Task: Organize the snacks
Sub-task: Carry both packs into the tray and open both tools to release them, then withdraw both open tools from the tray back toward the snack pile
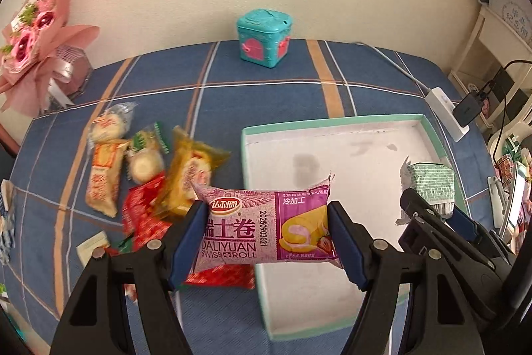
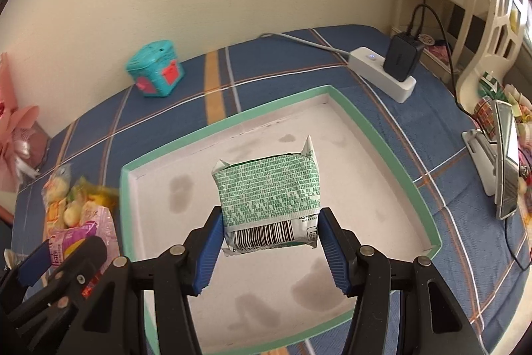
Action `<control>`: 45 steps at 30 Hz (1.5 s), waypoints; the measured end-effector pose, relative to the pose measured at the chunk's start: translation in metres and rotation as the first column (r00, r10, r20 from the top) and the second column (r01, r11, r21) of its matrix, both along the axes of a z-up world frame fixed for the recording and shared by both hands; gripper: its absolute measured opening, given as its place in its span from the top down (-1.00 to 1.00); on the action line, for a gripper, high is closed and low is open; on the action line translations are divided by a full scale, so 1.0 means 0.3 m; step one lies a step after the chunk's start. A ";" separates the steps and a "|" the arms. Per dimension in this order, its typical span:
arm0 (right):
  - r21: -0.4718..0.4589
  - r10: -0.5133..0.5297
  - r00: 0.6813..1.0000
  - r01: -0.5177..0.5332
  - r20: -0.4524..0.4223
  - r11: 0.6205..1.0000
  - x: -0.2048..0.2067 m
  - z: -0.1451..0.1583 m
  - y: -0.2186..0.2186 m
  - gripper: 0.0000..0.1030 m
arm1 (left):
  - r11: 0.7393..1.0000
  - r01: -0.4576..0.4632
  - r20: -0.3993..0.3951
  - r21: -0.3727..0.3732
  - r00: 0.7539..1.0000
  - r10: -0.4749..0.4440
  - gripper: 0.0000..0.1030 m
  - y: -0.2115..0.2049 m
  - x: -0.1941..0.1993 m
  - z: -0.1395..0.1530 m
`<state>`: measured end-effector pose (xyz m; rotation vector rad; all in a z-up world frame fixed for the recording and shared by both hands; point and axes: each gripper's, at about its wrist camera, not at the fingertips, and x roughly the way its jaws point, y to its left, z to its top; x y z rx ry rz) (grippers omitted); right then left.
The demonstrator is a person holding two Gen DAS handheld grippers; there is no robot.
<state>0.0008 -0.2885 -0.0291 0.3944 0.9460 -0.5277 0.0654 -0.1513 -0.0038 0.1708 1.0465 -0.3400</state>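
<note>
The left gripper [image 1: 267, 233] is clamping a pink Swiss roll packet [image 1: 266, 227] by its two short ends, its blue pads [image 1: 186, 238] pressing on the wrapper with the jaws standing fairly wide; in the left wrist view the packet is hanging at lower centre, straddling the left rim of the shallow box [image 1: 335, 118]. The right gripper [image 2: 267, 243] is squeezing a green-printed packet [image 2: 269, 198] between its pads [image 2: 207, 250], jaws set about halfway, and in the right wrist view this packet is hovering at frame centre over the white floor of the box [image 2: 226, 118], which is mint-edged and holding nothing else that is visible. Each gripper is also showing in the other's view: the right one [image 1: 432, 215] at the right edge with its green packet [image 1: 432, 188], the left one [image 2: 63, 258] at lower left with the pink packet [image 2: 71, 238]. So two packets are being held, one per gripper. On the blue plaid cloth [image 1: 266, 108], at centre left of the left wrist view, a loose pile of snacks [image 1: 143, 175] is lying: roughly six wrapped pieces are showing, in clear, orange, yellow and red wrappers, though overlap and blur are making an exact count uncertain. One teal tin [image 1: 264, 37] is standing at upper centre near the wall, one pink bouquet [image 1: 36, 32] is lying at upper left, and one white power strip [image 2: 382, 72] with a black charger [image 2: 402, 55] is sitting at upper right.
</note>
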 end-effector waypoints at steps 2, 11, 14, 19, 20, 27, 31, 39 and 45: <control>0.010 -0.022 1.000 0.022 0.004 1.000 0.012 -0.010 -0.042 -0.16 | 1.000 0.013 -0.010 -0.005 1.000 -0.013 -0.44 -0.031 0.020 -0.021; 0.010 -0.093 0.995 0.093 -0.025 0.996 0.061 -0.060 -0.171 -0.16 | 0.998 0.055 -0.012 0.000 0.998 -0.055 -0.44 -0.145 0.096 -0.091; 0.023 -0.103 0.994 0.104 -0.034 0.994 0.072 -0.082 -0.194 -0.16 | 0.997 0.077 -0.013 0.003 0.997 -0.077 -0.44 -0.181 0.104 -0.113; 0.028 -0.119 0.991 0.121 -0.052 0.992 0.080 -0.107 -0.220 -0.16 | 0.996 0.090 -0.017 0.008 0.996 -0.090 -0.44 -0.207 0.113 -0.146; 0.029 -0.122 0.991 0.124 -0.056 0.992 0.080 -0.111 -0.224 -0.17 | 0.996 0.090 -0.018 0.010 0.996 -0.090 -0.44 -0.211 0.116 -0.152; 0.027 -0.122 0.988 0.125 -0.090 0.992 0.084 -0.129 -0.234 -0.20 | 0.996 0.088 -0.028 0.006 0.996 -0.088 -0.46 -0.205 0.119 -0.161; 0.009 -0.106 0.989 0.108 -0.103 0.994 0.087 -0.119 -0.227 -0.27 | 0.997 0.075 -0.031 0.003 0.997 -0.074 -0.51 -0.195 0.125 -0.156; -0.007 -0.100 0.991 0.100 -0.093 0.995 0.071 -0.098 -0.221 -0.55 | 0.999 0.050 -0.010 -0.020 0.999 -0.050 -0.76 -0.155 0.114 -0.117; 0.001 -0.098 0.991 0.099 -0.088 0.995 0.053 -0.095 -0.211 -0.97 | 1.000 0.015 0.001 -0.023 1.000 -0.015 -0.91 -0.113 0.110 -0.099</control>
